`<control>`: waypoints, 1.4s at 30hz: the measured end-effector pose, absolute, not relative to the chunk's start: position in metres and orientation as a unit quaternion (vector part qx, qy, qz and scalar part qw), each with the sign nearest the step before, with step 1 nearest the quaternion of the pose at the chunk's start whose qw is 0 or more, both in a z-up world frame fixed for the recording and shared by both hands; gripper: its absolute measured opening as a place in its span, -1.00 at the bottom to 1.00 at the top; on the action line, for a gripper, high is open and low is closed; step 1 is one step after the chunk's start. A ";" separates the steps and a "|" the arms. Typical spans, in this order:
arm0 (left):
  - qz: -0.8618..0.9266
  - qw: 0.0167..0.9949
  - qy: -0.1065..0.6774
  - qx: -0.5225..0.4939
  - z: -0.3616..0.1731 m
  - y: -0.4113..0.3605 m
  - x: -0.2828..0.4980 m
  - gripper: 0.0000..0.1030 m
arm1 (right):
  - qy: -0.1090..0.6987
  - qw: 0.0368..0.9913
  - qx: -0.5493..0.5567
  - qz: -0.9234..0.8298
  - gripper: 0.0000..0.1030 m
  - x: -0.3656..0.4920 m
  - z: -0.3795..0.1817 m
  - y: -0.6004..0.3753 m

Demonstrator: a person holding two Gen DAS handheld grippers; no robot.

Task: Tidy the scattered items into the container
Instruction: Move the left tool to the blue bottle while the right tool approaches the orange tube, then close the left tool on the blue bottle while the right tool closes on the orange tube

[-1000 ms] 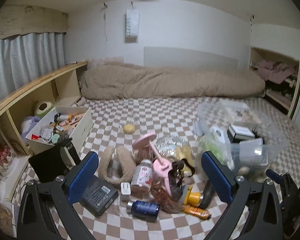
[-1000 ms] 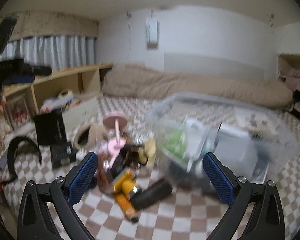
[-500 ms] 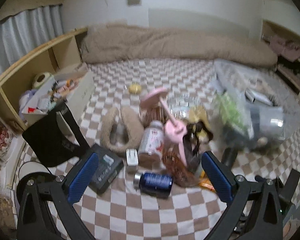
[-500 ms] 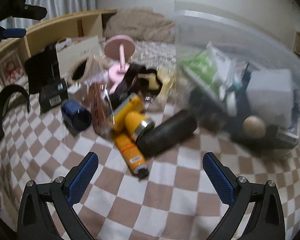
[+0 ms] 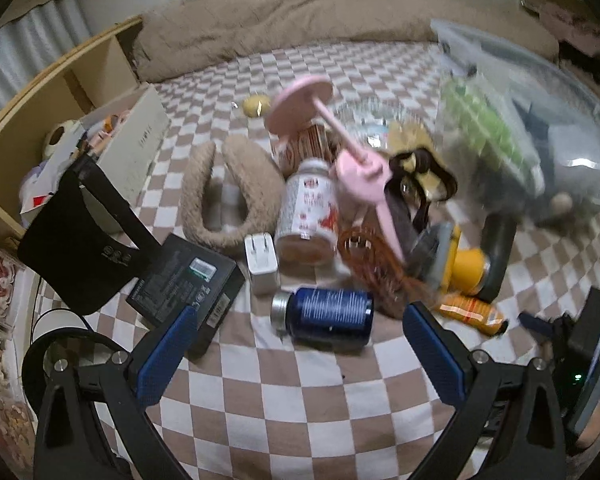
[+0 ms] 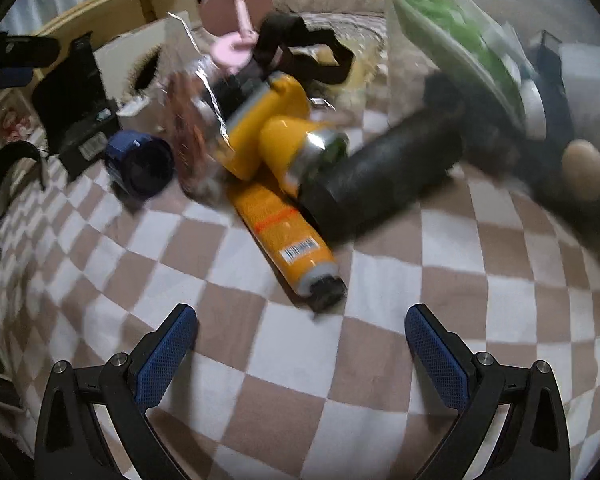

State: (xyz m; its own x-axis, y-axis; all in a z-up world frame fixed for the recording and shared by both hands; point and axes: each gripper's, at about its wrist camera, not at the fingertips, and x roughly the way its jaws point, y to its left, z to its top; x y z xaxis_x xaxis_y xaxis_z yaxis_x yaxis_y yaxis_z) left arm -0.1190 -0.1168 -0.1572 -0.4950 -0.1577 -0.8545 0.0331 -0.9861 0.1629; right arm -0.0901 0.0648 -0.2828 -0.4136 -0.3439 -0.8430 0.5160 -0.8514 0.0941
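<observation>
Both spread, empty tools have dropped closer: the right tool (image 6: 300, 336) nears the light, slippery orange plastic tube (image 6: 284, 232) beside the clear plastic container (image 6: 540, 40), best pinched mid-body.

Bare checkered blanket (image 6: 300, 380) open in front of right gripper (image 6: 300, 344). Orange tube (image 6: 286, 236) and black cylinder (image 6: 384, 176) block path ahead; clear container (image 6: 540, 80) walls right side.
</observation>
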 end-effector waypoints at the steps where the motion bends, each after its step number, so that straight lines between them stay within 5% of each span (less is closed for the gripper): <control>1: -0.859 0.054 -0.071 0.504 -0.164 -0.116 -0.119 1.00 | 0.096 0.257 0.472 -0.838 1.00 -0.088 -0.283 0.064; 18: -0.817 0.030 -0.104 0.566 -0.257 -0.122 -0.129 1.00 | 0.111 0.255 0.455 -0.846 1.00 -0.082 -0.295 0.067; 25: -0.806 0.024 -0.055 0.588 -0.285 -0.140 -0.134 1.00 | 0.106 0.257 0.447 -0.850 1.00 -0.081 -0.295 0.065; 42: -0.837 0.040 -0.009 0.546 -0.281 -0.144 -0.139 1.00 | 0.114 0.251 0.444 -0.852 1.00 -0.083 -0.298 0.059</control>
